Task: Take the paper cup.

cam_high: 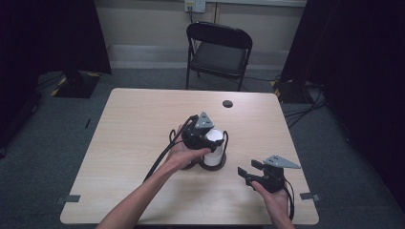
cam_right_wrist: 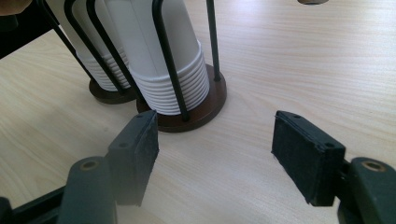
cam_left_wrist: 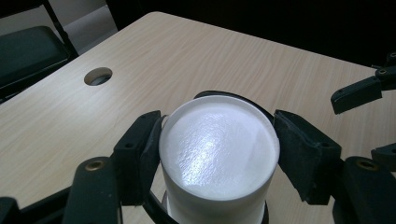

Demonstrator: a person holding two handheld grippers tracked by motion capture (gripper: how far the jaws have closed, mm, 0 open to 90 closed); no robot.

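Note:
A stack of upside-down white paper cups (cam_high: 216, 147) stands in a black wire holder with a round brown base (cam_high: 212, 165) near the table's middle. My left gripper (cam_high: 212, 140) is shut on the top cup (cam_left_wrist: 219, 158), with both pads pressed against its sides just below the flat bottom. In the right gripper view that stack (cam_right_wrist: 163, 60) shows its many rims, and a second stack (cam_right_wrist: 93, 60) stands in another holder (cam_right_wrist: 105, 93) beside it. My right gripper (cam_high: 249, 171) rests open near the front right edge, level with the table, nothing between its pads (cam_right_wrist: 137, 149).
The light wooden table (cam_high: 143, 124) has a round cable hole (cam_high: 228, 103) at its far side. A black folding chair (cam_high: 219, 47) stands behind the table. Grey tape marks (cam_high: 71, 198) sit at the front corners. Dark curtains flank the room.

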